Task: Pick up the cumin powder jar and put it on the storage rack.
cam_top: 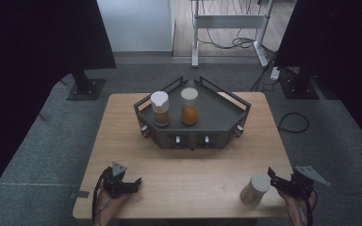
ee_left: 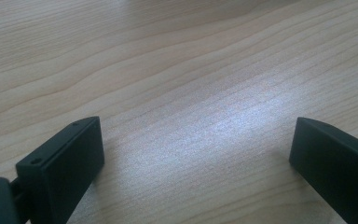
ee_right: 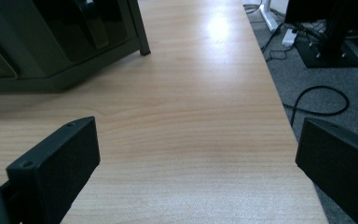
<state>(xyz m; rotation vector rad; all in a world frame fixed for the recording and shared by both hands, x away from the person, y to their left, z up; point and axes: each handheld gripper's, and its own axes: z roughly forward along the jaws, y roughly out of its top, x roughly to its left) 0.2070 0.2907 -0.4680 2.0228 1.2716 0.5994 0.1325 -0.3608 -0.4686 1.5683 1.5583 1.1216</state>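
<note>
A dark grey angular rack stands at the far middle of the wooden table. Two white-lidded jars stand upright on it: a left jar with brown contents and a right jar with orange contents. A third white-lidded jar stands near the table's front right corner. My right gripper is just right of that jar, apart from it, open with nothing between its jaws. My left gripper is at the front left, open over bare wood.
The rack's corner fills the upper left of the right gripper view. The table's right edge drops to grey carpet with a looped black cable. Dark stands and a desk frame lie beyond the table.
</note>
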